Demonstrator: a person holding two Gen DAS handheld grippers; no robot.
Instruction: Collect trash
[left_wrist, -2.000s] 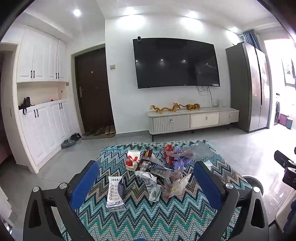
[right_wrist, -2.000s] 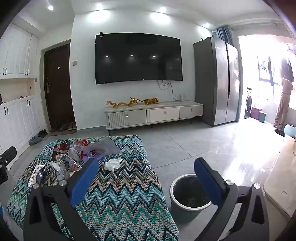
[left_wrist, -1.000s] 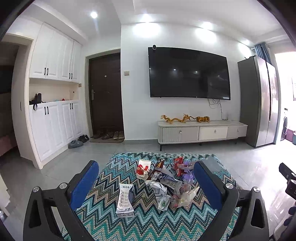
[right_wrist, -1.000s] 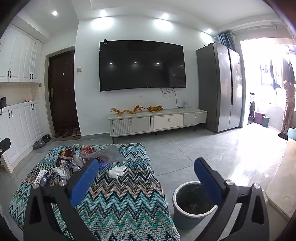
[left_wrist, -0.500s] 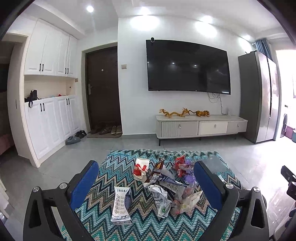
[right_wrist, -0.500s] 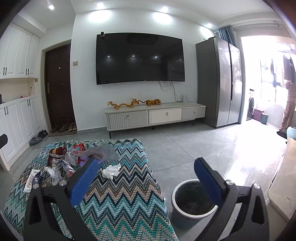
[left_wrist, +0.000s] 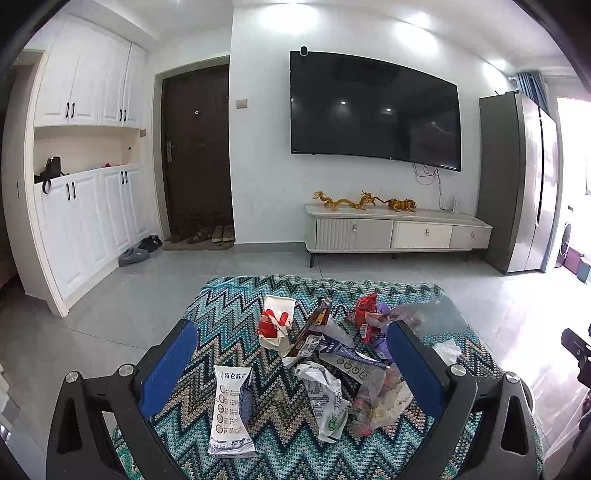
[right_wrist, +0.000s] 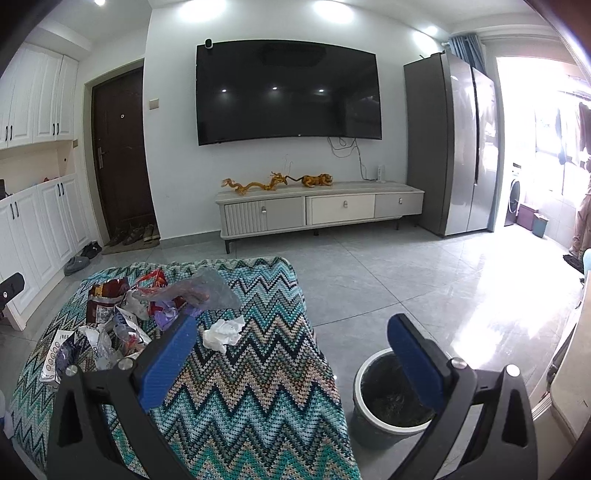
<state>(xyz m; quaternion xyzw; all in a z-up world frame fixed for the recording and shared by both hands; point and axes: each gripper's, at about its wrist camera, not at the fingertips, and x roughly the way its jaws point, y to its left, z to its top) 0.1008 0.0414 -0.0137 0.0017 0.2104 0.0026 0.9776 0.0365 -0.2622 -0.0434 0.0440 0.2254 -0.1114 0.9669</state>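
A heap of trash (left_wrist: 332, 354) lies on a table covered with a zigzag cloth (left_wrist: 280, 435): wrappers, a flattened white carton (left_wrist: 231, 410), a crumpled white bag (left_wrist: 325, 398) and a clear plastic bag (left_wrist: 432, 317). My left gripper (left_wrist: 291, 373) is open above the heap, holding nothing. My right gripper (right_wrist: 291, 354) is open and empty over the table's right edge. A crumpled white tissue (right_wrist: 223, 332) lies just past its left finger. The heap (right_wrist: 122, 317) also shows at the left of the right wrist view. A round bin with a dark liner (right_wrist: 391, 402) stands on the floor right of the table.
Grey tiled floor (right_wrist: 406, 280) surrounds the table. A TV cabinet (right_wrist: 317, 210) with gold figurines stands below a wall TV. A grey fridge (right_wrist: 454, 147) is at the right. White cupboards (left_wrist: 81, 206), a dark door and shoes are at the left.
Both views have shifted slightly; the left gripper has come lower and closer to the trash heap. Both grippers stay open and empty. The trash has not moved.
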